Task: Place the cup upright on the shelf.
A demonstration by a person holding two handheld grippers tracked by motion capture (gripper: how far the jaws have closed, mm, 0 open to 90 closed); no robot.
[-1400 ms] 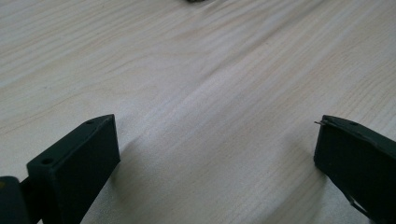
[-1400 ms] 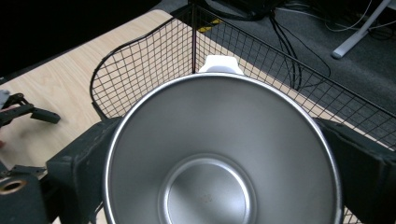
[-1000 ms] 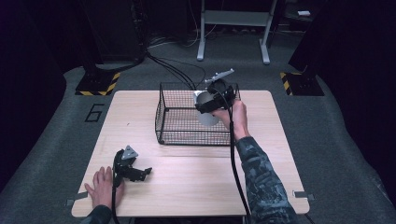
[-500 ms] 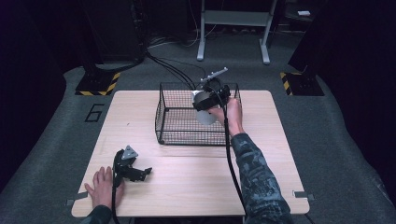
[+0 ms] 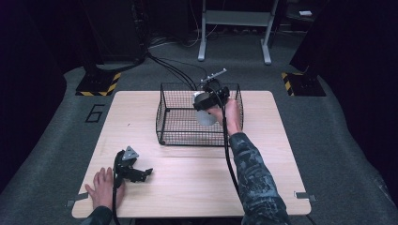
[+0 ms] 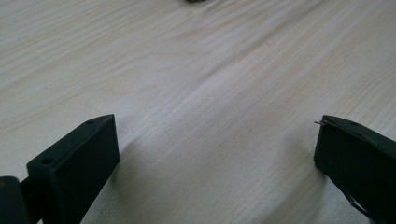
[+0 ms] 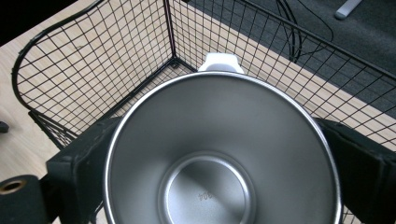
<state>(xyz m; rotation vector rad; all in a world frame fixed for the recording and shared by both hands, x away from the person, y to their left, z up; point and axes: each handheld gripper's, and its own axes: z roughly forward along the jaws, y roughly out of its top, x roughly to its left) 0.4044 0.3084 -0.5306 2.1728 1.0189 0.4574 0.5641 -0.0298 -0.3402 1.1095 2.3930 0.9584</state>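
Note:
My right gripper (image 5: pixel 205 108) is shut on a steel cup (image 5: pixel 206 116) with a white handle tab (image 7: pixel 220 62). It holds the cup inside the black wire basket (image 5: pixel 165 112) at the table's far middle. In the right gripper view the cup's open mouth (image 7: pixel 219 158) faces the camera, with a black jaw pressed against each side, and the basket's corner lies behind it. My left gripper (image 5: pixel 141 175) rests on the table near the front left, beside a hand. Its jaws stand wide open over bare wood (image 6: pixel 210 116) in the left gripper view.
The light wooden table (image 5: pixel 272 154) has free room to the right and in front of the basket. Cables (image 5: pixel 173 70) run across the grey floor behind the table. Yellow-black striped blocks (image 5: pixel 98 83) sit at both far corners.
My right gripper has carried the cup a little farther back and to the left, lower into the basket. The left gripper has not moved.

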